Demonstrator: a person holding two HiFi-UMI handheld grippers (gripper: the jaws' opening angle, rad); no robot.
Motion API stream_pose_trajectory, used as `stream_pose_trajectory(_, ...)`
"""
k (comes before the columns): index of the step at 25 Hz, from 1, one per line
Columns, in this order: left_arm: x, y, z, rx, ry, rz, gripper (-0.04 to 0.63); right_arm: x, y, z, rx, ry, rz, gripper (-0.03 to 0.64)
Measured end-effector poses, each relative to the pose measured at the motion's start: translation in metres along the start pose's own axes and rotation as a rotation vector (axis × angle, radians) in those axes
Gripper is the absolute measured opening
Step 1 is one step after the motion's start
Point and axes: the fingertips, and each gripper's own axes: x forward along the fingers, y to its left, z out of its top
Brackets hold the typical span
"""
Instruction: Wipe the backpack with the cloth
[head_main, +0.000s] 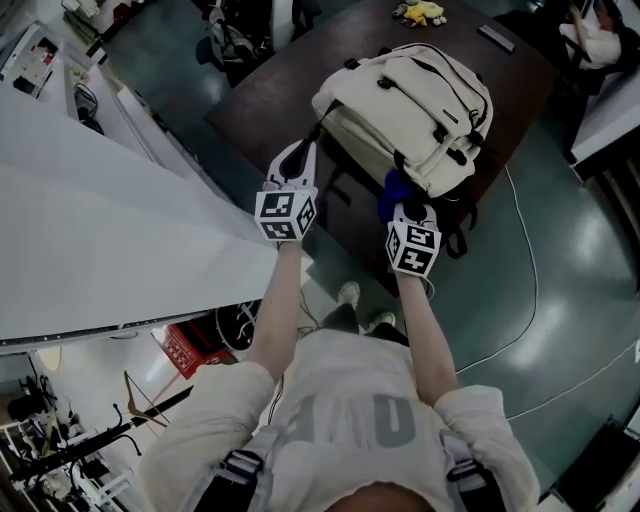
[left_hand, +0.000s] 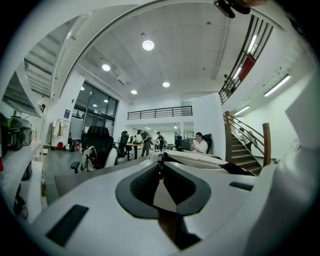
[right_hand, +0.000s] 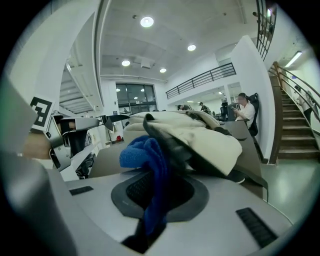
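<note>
My right hand-held gripper is clenched on a blue cloth. The cloth bunches up between the jaws and spills over their tips. It looks like soft terry: light, limp and easy to crush, so I judge a firm pinch on a thick fold is what stops it from dragging loose. Straight ahead of these jaws, touching the cloth or just short of it, lies the cream backpack, on its side on the dark surface.

My left hand-held gripper is closed too. Its tips meet on what looks like a thin black strap at the near corner of the backpack, with the bag's body beyond the tips.

The backpack seems soft-sided and slack, and its fabric would likely ripple and slide under a rub. I would hold it at a strap or seam rather than on the loose panel.

My left forearm and right forearm reach forward side by side, both nearly straight. The right sits a little nearer to me than the left, and each marker cube faces up.
</note>
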Motion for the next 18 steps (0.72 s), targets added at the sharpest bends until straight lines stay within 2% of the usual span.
stream_pose_trajectory(4,0.0,-0.009,-0.001,0.0,0.005,0.003,0.028,-0.009,-0.016,-0.003,-0.031,0.001,-0.011,0.04)
stream_pose_trajectory(12,-0.003,-0.017,0.001,0.0,0.002,0.02,0.028,-0.03,-0.042,-0.005,0.009,-0.014,-0.058,0.04)
stream_pose_trajectory(18,-0.021,-0.03,-0.009,-0.01,-0.008,0.03,0.021,-0.049,-0.08,-0.006,0.059,-0.028,-0.138,0.04)
